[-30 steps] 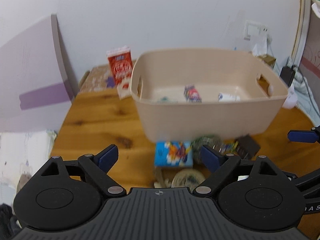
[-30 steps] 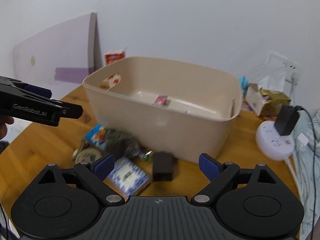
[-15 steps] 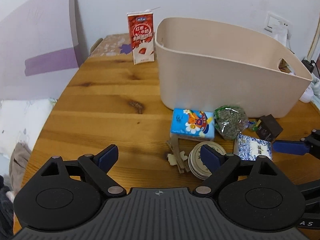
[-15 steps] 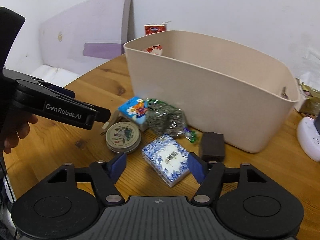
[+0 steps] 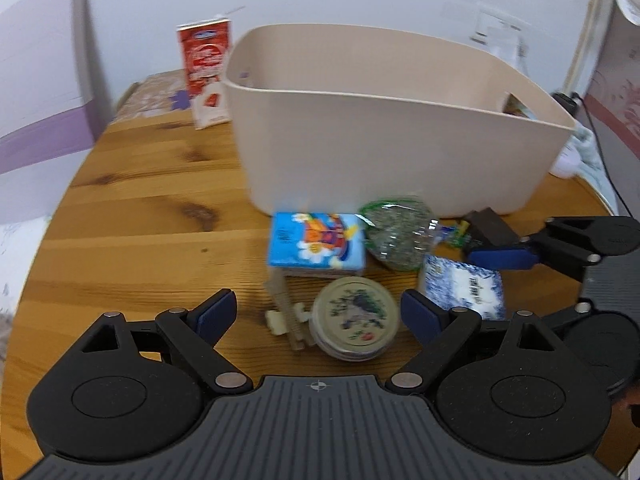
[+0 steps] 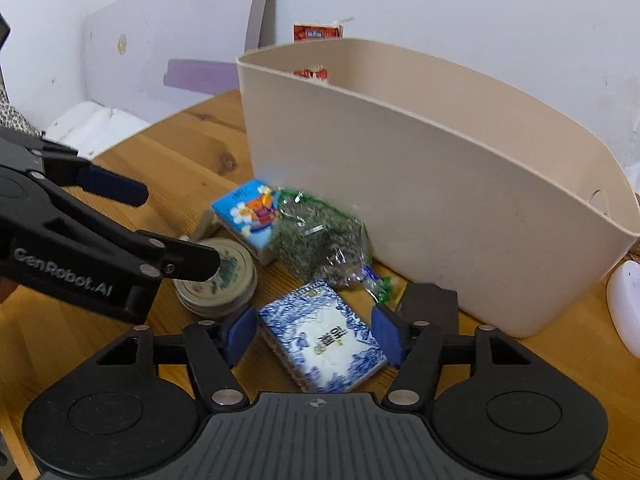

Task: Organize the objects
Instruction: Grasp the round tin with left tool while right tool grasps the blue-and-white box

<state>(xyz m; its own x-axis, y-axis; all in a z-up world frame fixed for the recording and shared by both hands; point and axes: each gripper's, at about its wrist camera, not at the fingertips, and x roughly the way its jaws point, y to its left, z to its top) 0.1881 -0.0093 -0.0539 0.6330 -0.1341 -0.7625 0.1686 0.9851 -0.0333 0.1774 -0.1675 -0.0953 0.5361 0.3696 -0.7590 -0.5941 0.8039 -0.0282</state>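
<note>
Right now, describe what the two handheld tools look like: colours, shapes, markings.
Both tools match. The left tool has matte black linkage arms with silver rivets, round black discs either side, a grey ribbed body with a small crosshair mark, and dark blue fingertip pads. The right tool is identical; white "GenRobot.AI" lettering runs along the left one's side.

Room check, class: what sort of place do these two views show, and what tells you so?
Probably a home room, not a workshop: a wooden table against a white wall, a beige storage bin, a milk carton and a tissue pack.
</note>
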